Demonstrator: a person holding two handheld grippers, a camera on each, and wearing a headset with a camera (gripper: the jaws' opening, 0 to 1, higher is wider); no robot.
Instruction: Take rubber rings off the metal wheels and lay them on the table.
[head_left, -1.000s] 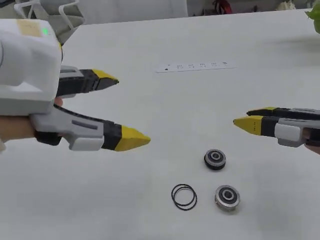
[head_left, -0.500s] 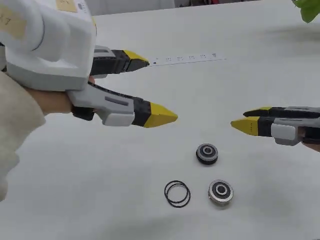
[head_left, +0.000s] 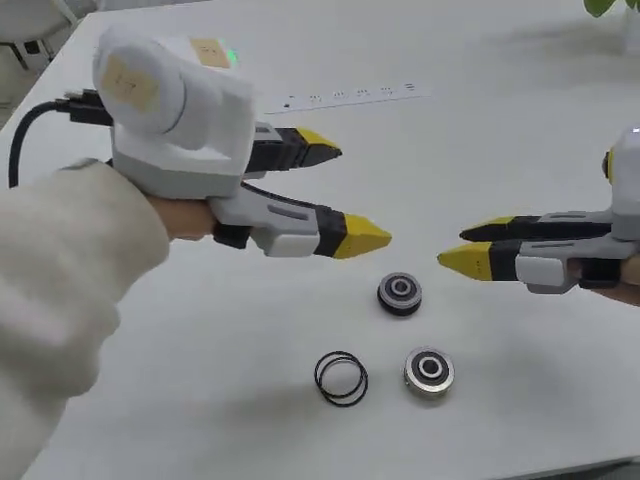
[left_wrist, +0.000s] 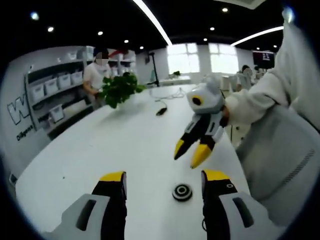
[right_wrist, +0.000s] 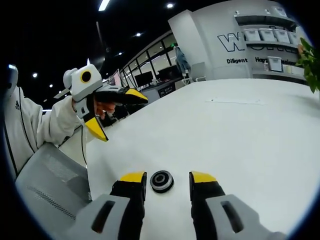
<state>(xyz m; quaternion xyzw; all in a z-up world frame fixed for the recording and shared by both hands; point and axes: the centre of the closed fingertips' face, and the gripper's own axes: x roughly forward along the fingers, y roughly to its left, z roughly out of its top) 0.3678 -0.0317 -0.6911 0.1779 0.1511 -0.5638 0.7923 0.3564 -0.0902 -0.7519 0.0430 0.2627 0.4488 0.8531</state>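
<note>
head view / surface (head_left: 520, 140): white; all task parts are laid on it.
head view / left claw (head_left: 345, 195): held from the left by a hand in a white sleeve (head_left: 60, 260); jaws are spread wide, nothing is gripped; it is held above the surface.
head view / right claw (head_left: 460, 248): brought in from the right, tips pointed at the left claw; jaws are seen nearly edge-on, nothing is held.
head view / dark-rimmed wheel (head_left: 400, 293): laid flat on the surface, below and between the two sets of tips, touched by neither.
head view / silver-rimmed wheel (head_left: 429, 370): laid flat, nearer the camera, just beside the dark-rimmed wheel.
head view / rubber rings (head_left: 341, 378): two thin black loops, overlapped, laid flat just left of the silver-rimmed wheel, apart from it.
head view / power strip (head_left: 350, 97): seen far back on the surface.
left gripper view / left claw (left_wrist: 164, 176): jaws are parted wide, gap is empty.
left gripper view / dark-rimmed wheel (left_wrist: 182, 192): seen on the surface inside the gap, close to the right-hand jaw, not touched.
left gripper view / right claw (left_wrist: 189, 154): seen beyond the wheel, tips pointed down, released.
left gripper view / plant (left_wrist: 117, 89): placed far back on the surface.
right gripper view / right claw (right_wrist: 167, 176): jaws are parted, nothing is clamped.
right gripper view / dark-rimmed wheel (right_wrist: 161, 181): framed between the tips, on the surface.
right gripper view / left claw (right_wrist: 120, 116): seen upper left, jaws wide apart.
</note>
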